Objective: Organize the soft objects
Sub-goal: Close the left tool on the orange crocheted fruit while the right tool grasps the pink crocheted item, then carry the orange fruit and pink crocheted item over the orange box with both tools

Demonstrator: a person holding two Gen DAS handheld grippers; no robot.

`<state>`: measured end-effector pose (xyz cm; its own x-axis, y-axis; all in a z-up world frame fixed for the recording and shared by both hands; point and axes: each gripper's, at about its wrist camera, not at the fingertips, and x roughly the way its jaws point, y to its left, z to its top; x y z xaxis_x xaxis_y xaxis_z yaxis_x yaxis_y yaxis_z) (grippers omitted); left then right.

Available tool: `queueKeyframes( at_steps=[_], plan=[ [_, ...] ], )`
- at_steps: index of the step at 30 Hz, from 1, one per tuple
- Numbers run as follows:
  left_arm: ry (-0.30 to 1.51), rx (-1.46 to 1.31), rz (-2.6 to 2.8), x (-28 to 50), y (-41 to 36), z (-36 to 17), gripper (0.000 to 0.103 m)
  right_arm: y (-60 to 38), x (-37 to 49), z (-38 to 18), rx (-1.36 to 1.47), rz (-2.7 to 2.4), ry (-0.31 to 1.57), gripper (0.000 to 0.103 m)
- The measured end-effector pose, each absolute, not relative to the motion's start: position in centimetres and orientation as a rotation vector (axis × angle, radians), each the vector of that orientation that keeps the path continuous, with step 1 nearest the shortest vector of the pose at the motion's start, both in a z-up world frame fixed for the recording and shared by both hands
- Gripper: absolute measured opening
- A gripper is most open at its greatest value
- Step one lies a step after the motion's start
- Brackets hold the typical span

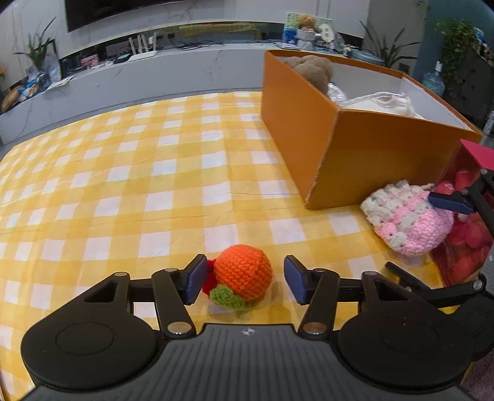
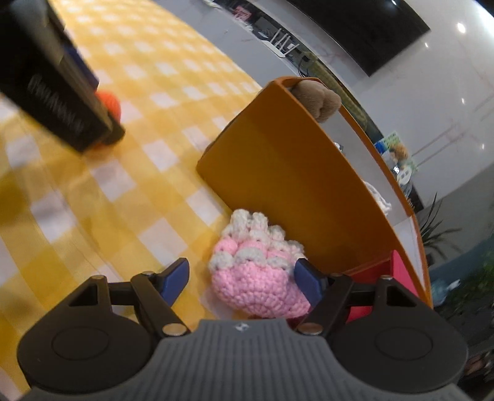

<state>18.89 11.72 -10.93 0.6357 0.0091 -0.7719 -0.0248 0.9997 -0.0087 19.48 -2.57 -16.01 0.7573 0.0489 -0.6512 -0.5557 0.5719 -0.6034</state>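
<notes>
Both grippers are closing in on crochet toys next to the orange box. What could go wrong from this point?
1. The left gripper is open around the orange toy, which sits nearer one pad, with its green leaf sticking out; closing may pinch off-centre or roll it.
2. The pink toy lies close against the box; the right gripper, open, may bump the box wall.

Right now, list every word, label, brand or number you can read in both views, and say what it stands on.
Nothing reads clearly enough to quote.
Pale lettering on the side of the left gripper, seen in the right wrist view: too blurred to read.
Printed card far in the background: too small to read.
Round mark on the same gripper's body: a symbol, no letters.
</notes>
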Motion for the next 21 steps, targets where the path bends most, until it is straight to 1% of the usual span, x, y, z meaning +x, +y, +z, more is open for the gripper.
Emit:
queueKeyframes(
  at_steps=[1, 3, 4, 5, 7, 8, 11, 14, 17, 21],
  plan=[
    [0.883, -0.030, 0.029, 18.9, 12.0, -10.9, 0.056, -2.6, 19.5, -16.3, -0.925, 0.380, 0.622, 0.073],
    [0.877, -0.061, 0.041, 18.8, 12.5, -10.8, 0.053, -2.7, 19.4, -16.5, -0.946, 0.377, 0.605, 0.072],
    [0.875, -0.076, 0.041, 18.8, 12.7, -10.8, 0.053, -2.7, 19.4, -16.5, -0.951, 0.374, 0.600, 0.066],
    [0.872, -0.083, 0.042, 18.7, 12.9, -10.7, 0.052, -2.7, 19.4, -16.6, -0.969, 0.363, 0.596, 0.056],
    [0.864, -0.084, 0.044, 18.6, 12.9, -10.6, 0.049, -2.7, 19.4, -16.7, -0.995, 0.363, 0.594, 0.055],
    [0.858, -0.083, 0.045, 18.5, 12.8, -10.5, 0.047, -2.7, 19.4, -16.7, -0.993, 0.366, 0.600, 0.051],
    [0.842, -0.092, 0.051, 18.3, 12.9, -10.3, 0.047, -2.6, 19.4, -16.6, -0.981, 0.374, 0.605, 0.041],
    [0.821, -0.107, 0.047, 17.9, 13.1, -9.9, 0.046, -2.8, 19.3, -15.6, -0.946, 0.376, 0.597, 0.037],
    [0.794, -0.151, 0.032, 17.2, 13.4, -9.4, 0.046, -3.3, 19.0, -13.7, -0.849, 0.395, 0.613, 0.035],
    [0.793, -0.247, -0.011, 16.3, 13.7, -8.9, 0.046, -3.7, 17.6, -11.3, -0.786, 0.417, 0.575, 0.035]
  ],
)
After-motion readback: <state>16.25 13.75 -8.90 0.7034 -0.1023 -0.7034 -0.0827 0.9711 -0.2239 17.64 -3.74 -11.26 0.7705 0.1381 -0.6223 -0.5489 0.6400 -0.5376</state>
